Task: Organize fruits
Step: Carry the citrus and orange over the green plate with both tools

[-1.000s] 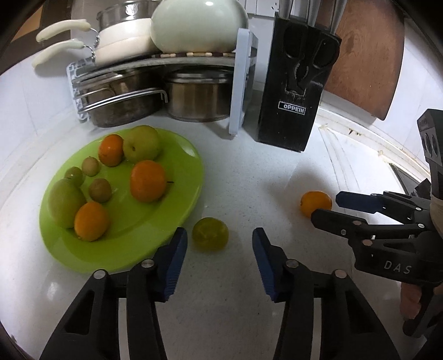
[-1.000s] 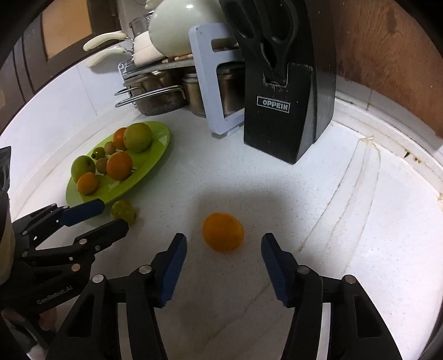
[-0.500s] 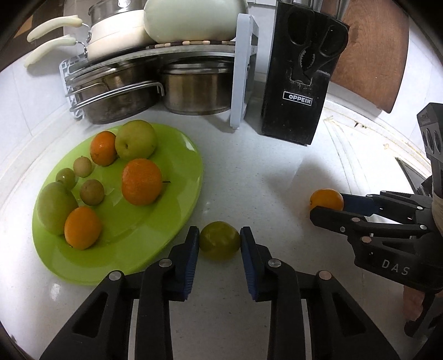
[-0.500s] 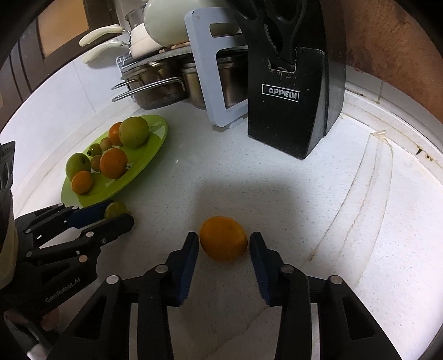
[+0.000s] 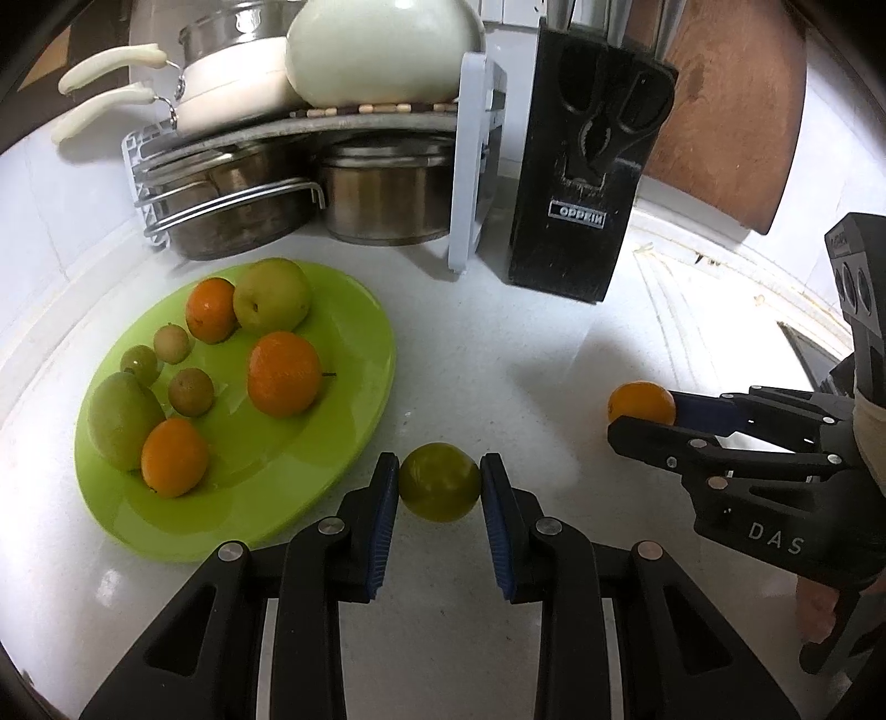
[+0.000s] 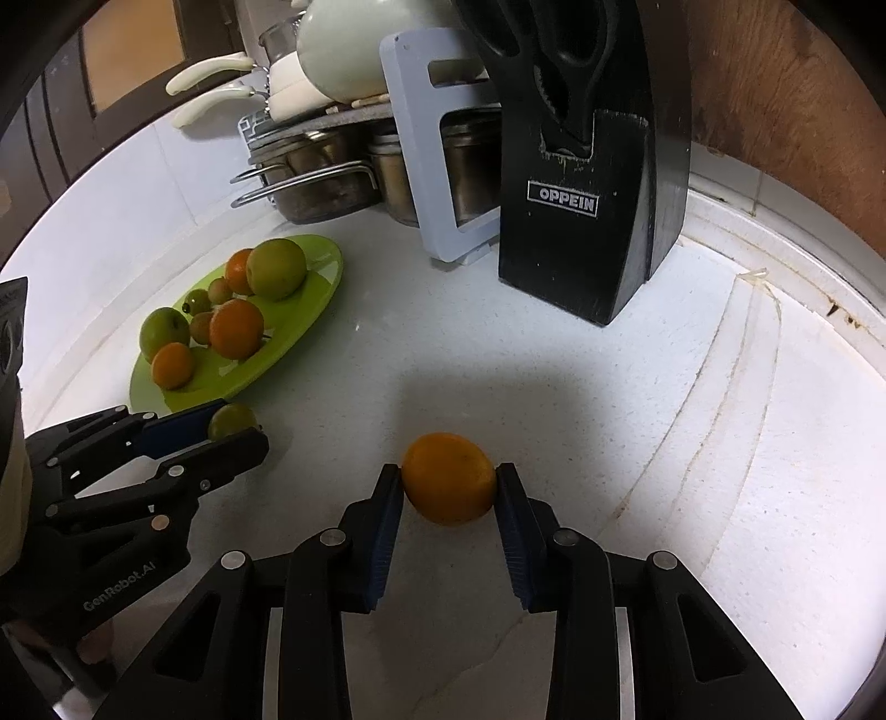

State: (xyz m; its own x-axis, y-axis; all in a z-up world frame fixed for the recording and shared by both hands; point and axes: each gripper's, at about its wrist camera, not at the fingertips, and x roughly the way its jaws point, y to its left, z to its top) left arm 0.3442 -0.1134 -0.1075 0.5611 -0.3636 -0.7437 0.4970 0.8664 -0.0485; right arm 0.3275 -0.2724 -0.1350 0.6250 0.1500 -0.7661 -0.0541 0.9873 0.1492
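Note:
My left gripper (image 5: 439,487) is shut on a small green fruit (image 5: 439,488) on the white counter, just off the near right edge of the green plate (image 5: 354,354). The plate holds several fruits: oranges, green apples and small brownish ones. My right gripper (image 6: 448,487) is shut on an orange (image 6: 448,477) further right on the counter. In the left wrist view the right gripper (image 5: 642,412) shows at the right with the orange (image 5: 639,401) between its tips. In the right wrist view the left gripper (image 6: 235,426) holds the green fruit (image 6: 230,419) beside the plate (image 6: 321,271).
A black knife block (image 5: 581,183) stands behind the fruit. Left of it a grey rack (image 5: 470,166) carries steel pots (image 5: 382,194) below and white cookware (image 5: 376,50) above. A wooden board (image 5: 720,111) leans at the back right. A raised rim (image 6: 803,266) bounds the counter on the right.
Both grippers have gone from open to shut: the left closed on the green fruit, the right on the orange. Both edged forward toward their fruit.

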